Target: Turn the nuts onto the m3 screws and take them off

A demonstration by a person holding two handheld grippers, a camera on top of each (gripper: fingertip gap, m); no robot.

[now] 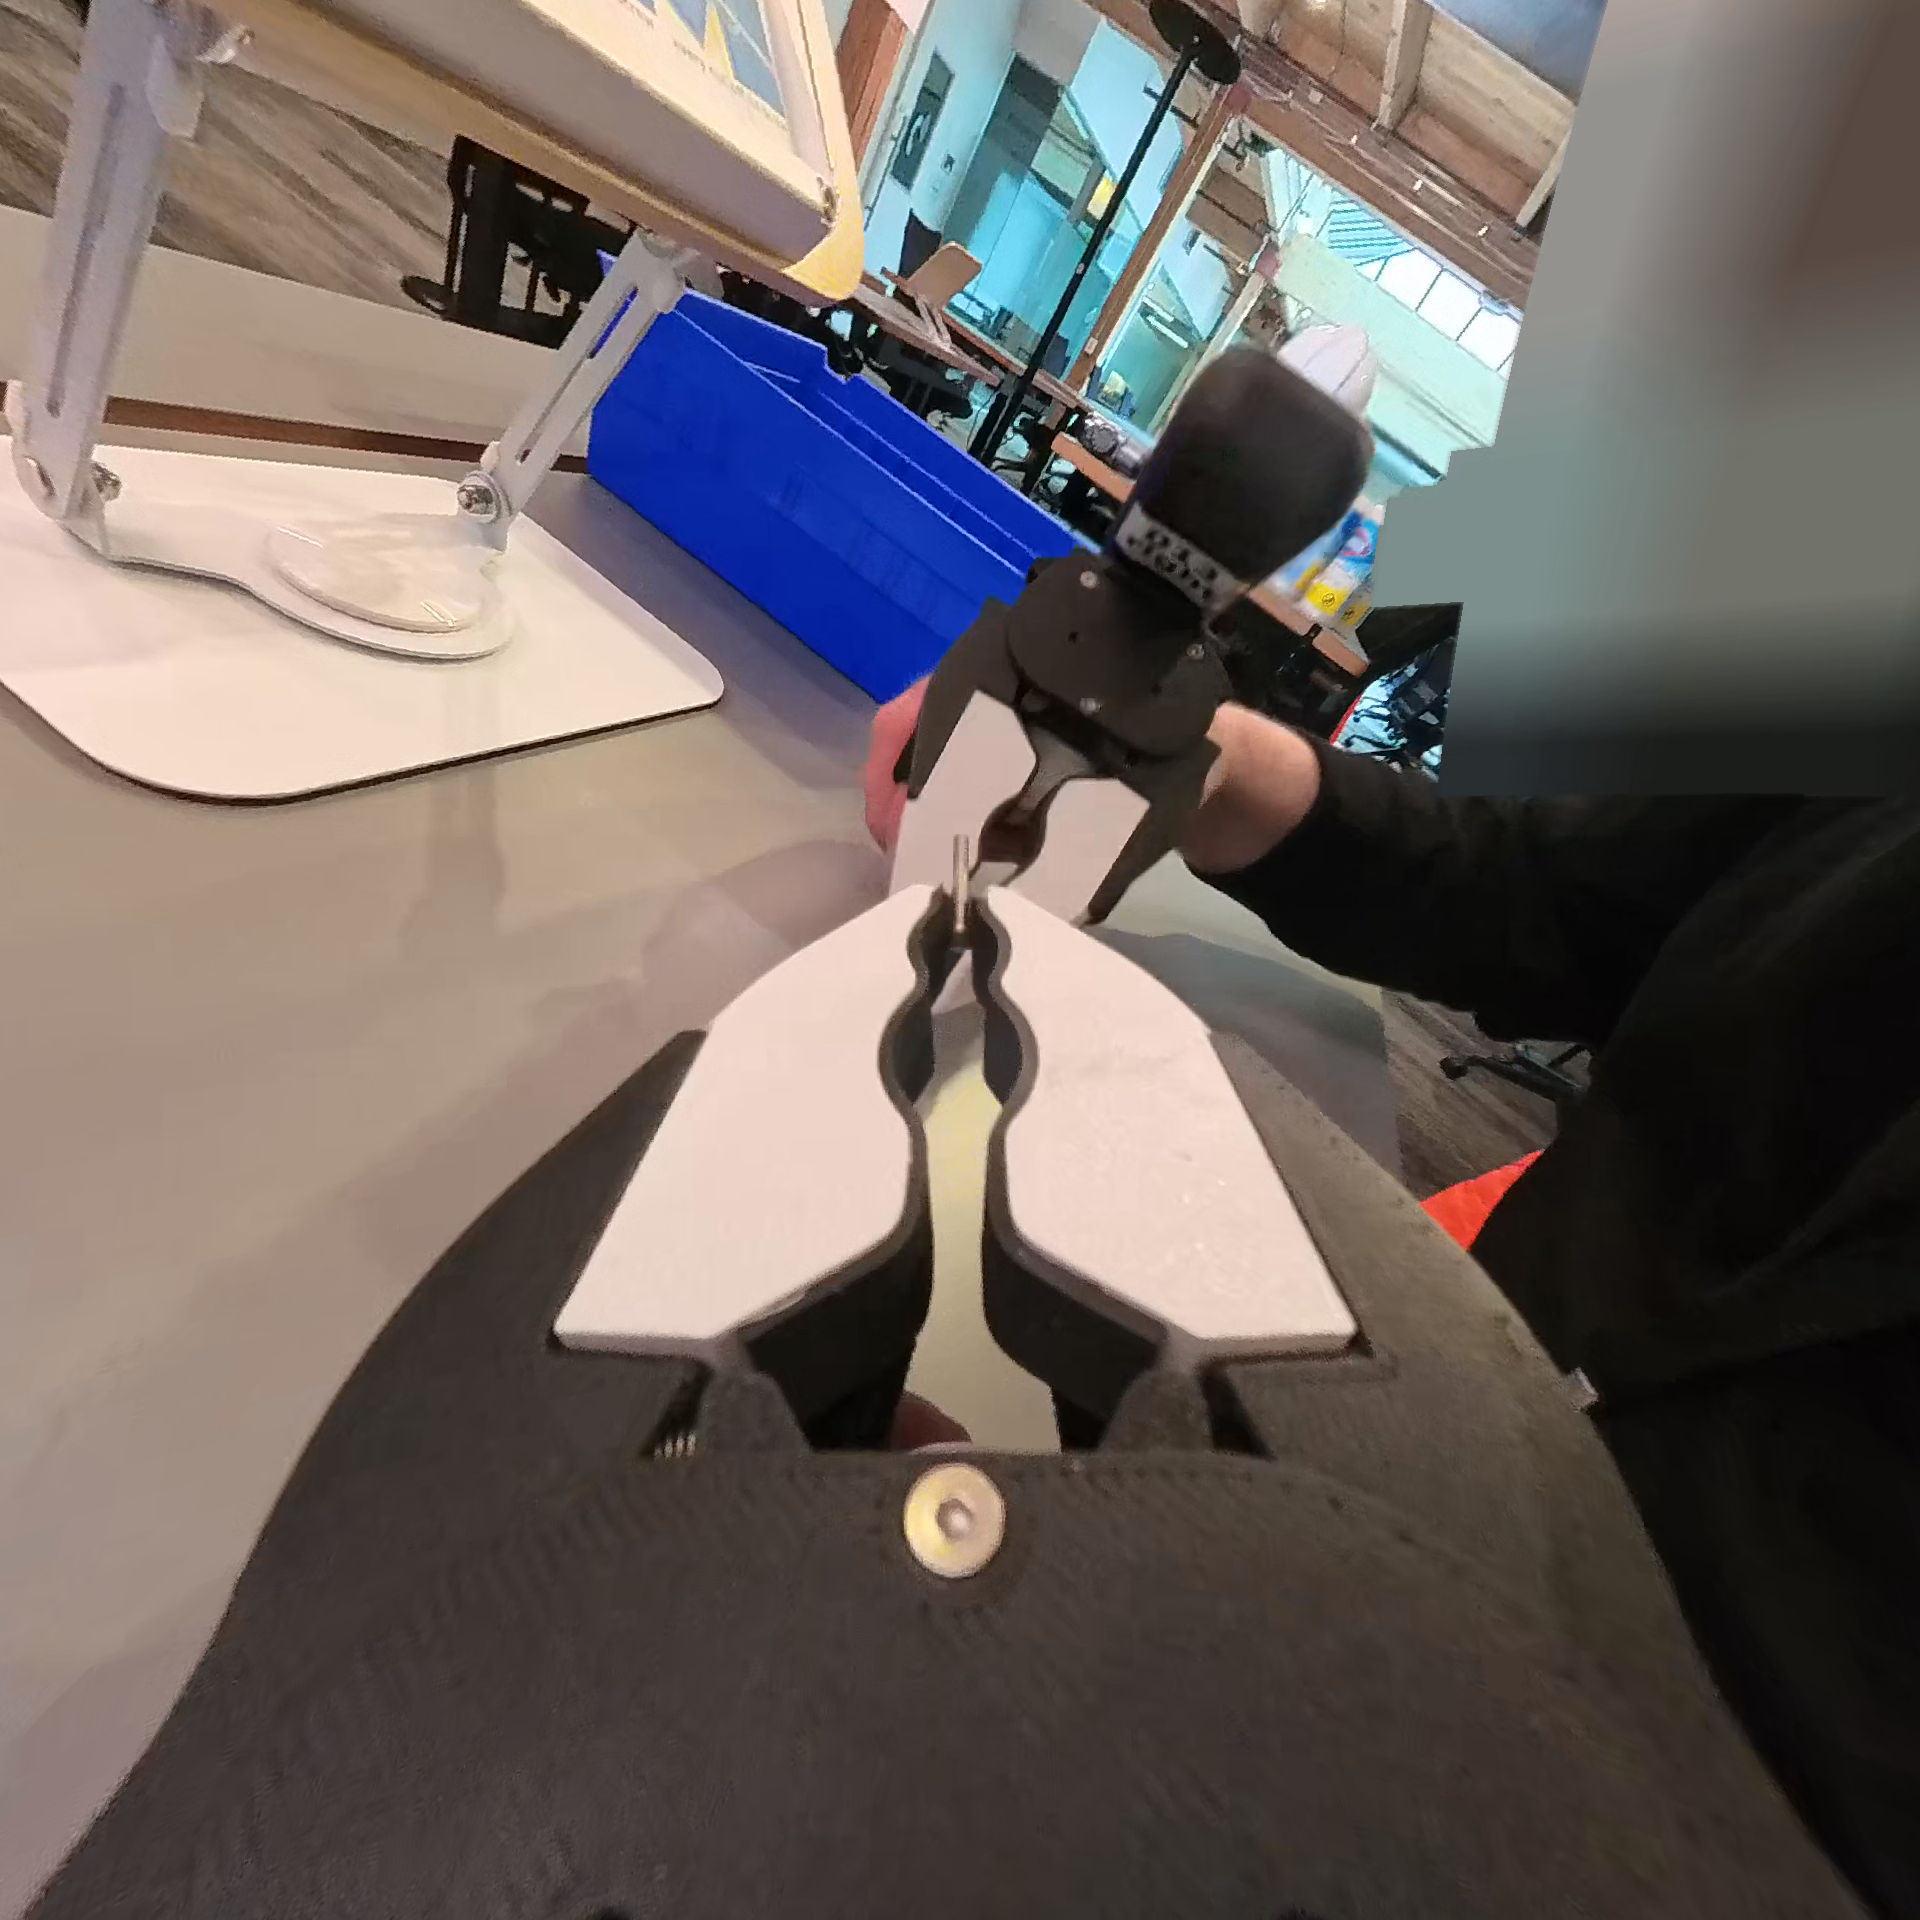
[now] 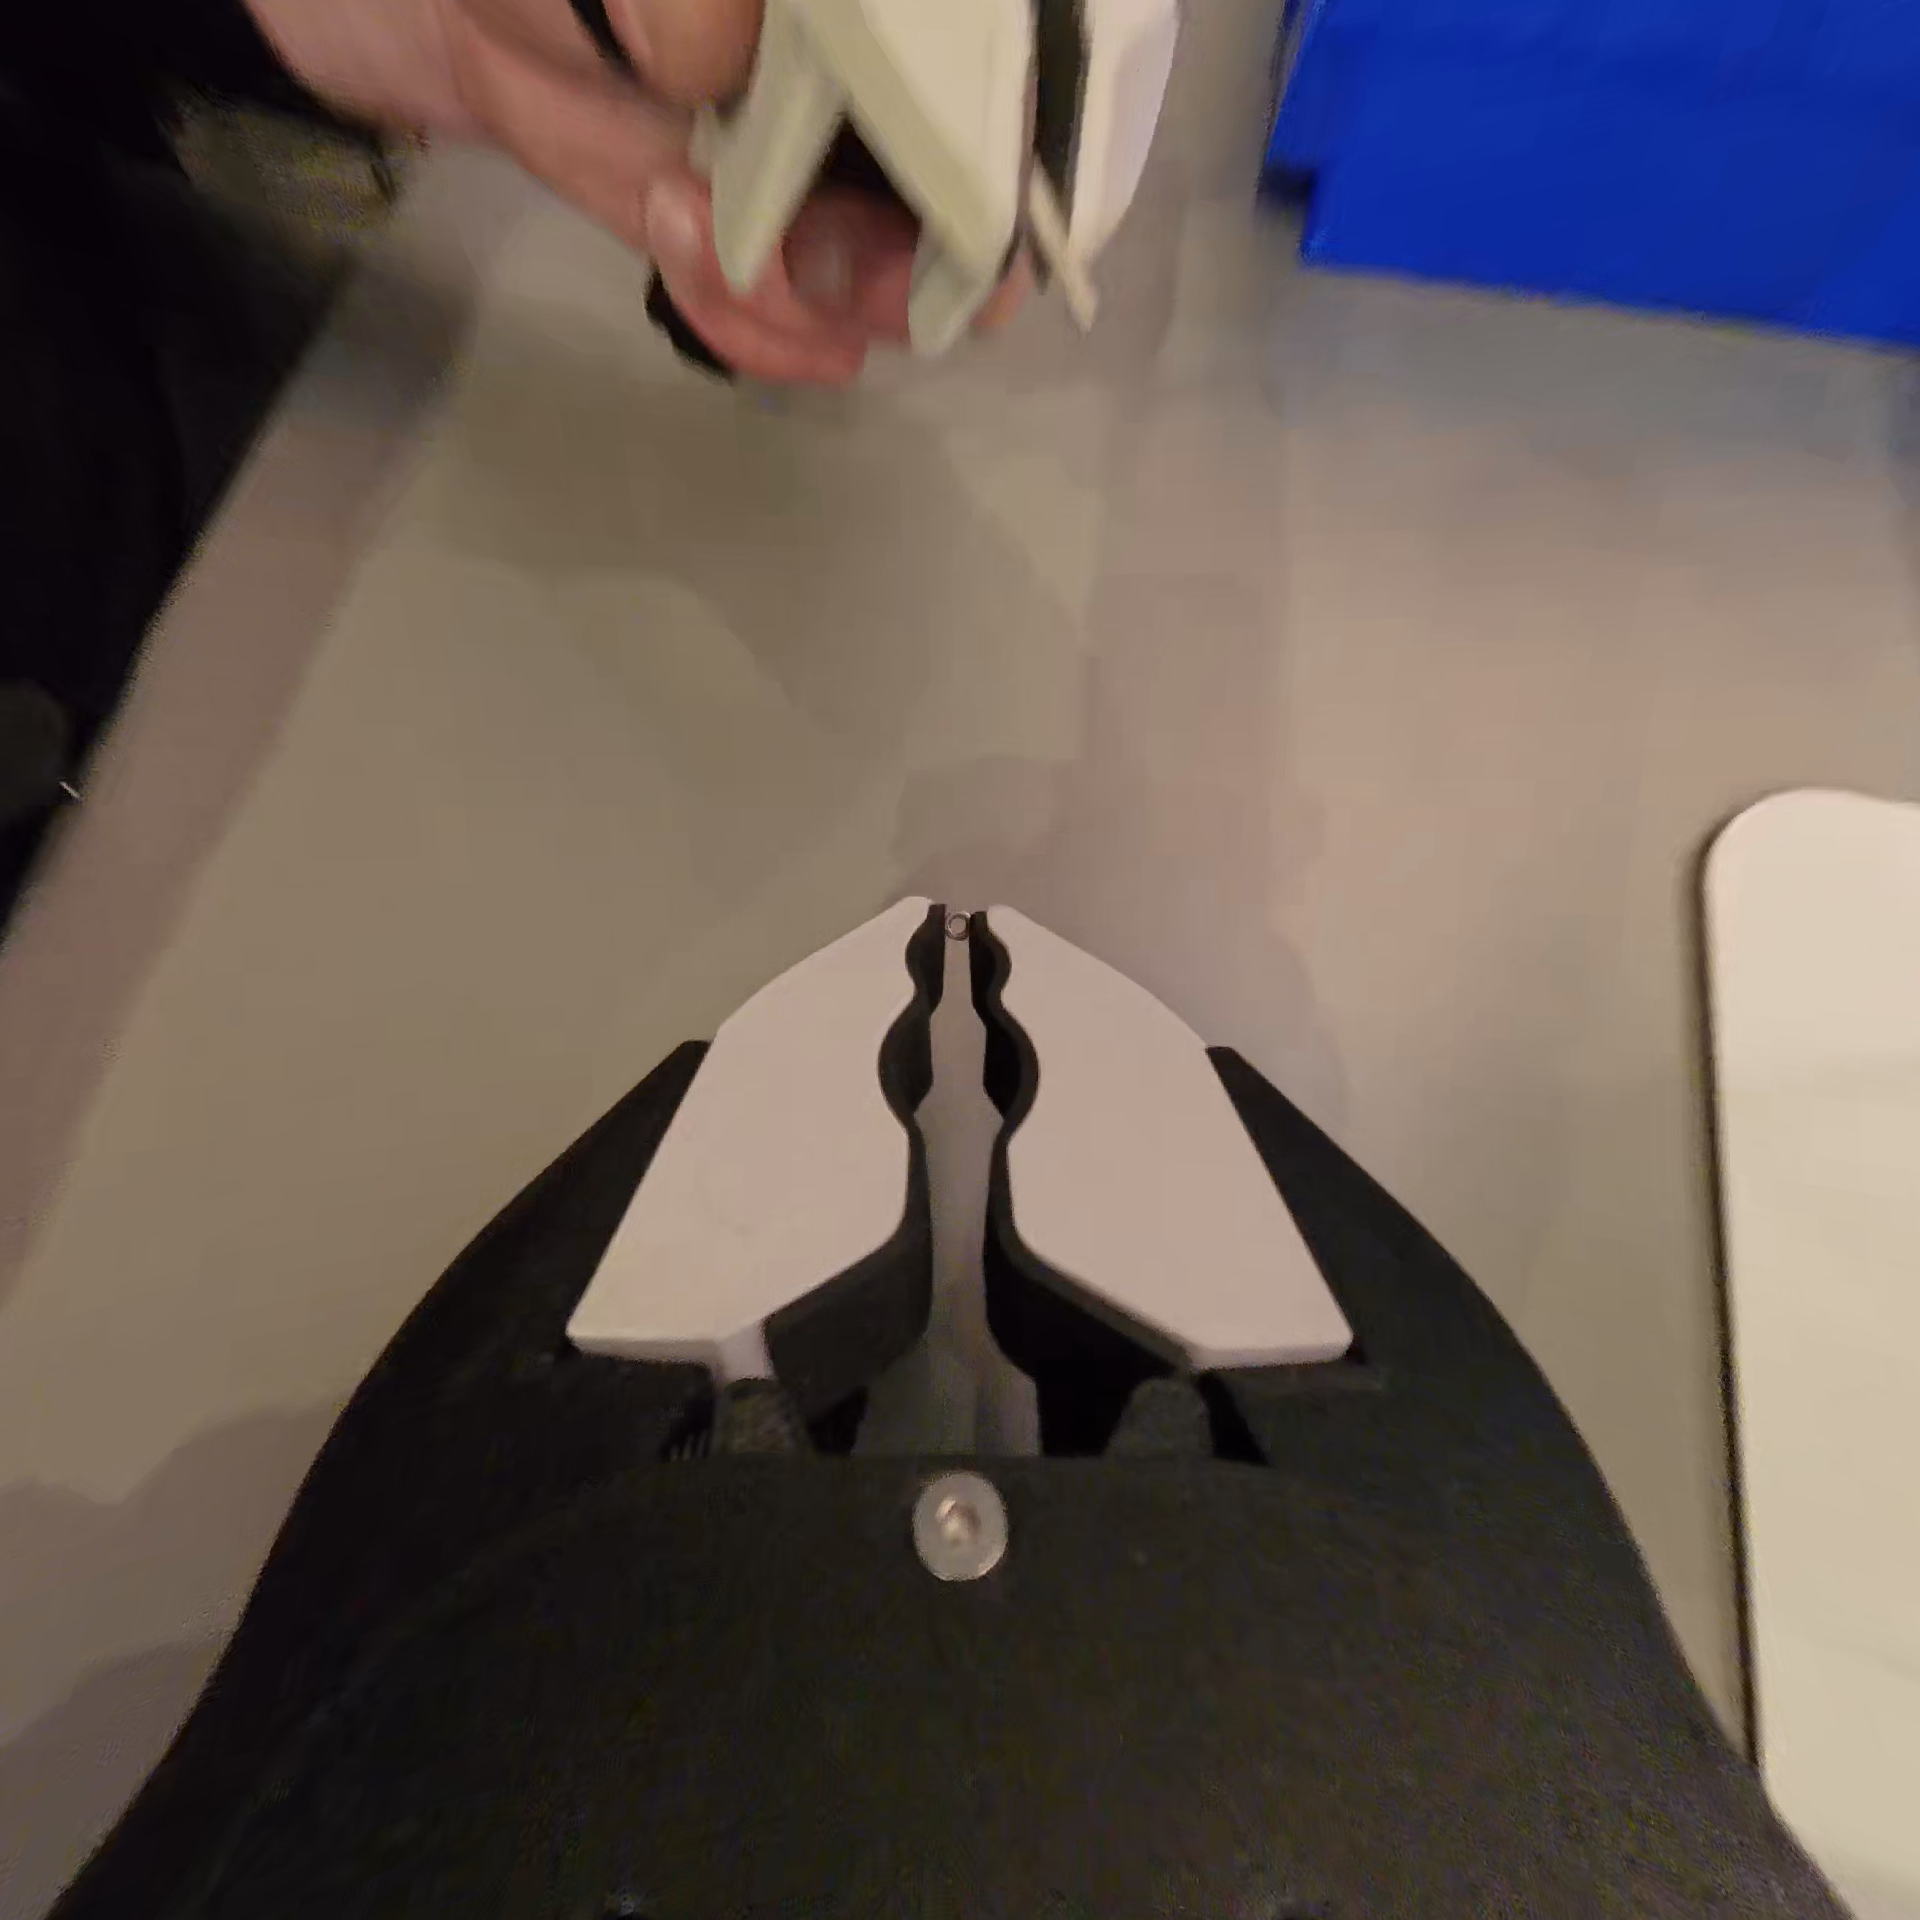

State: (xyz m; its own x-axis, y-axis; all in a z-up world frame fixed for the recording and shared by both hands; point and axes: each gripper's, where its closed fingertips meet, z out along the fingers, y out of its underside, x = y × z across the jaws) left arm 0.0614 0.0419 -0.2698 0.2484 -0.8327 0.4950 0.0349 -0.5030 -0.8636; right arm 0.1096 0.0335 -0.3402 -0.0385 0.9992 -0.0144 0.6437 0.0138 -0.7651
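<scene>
my left gripper (image 1: 957, 914) pinches the thin silver m3 screw (image 1: 961, 873) upright at its tips, shaft exposed for threading. my right gripper (image 2: 957, 920) clamps the tiny steel nut (image 2: 958, 924), hole facing forward (well apart over the grey table (image 2: 623, 727)), ready to align.

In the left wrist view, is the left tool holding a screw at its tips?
Yes, the left tool is shut on a thin metal screw that sticks up from between its white tips.
</scene>
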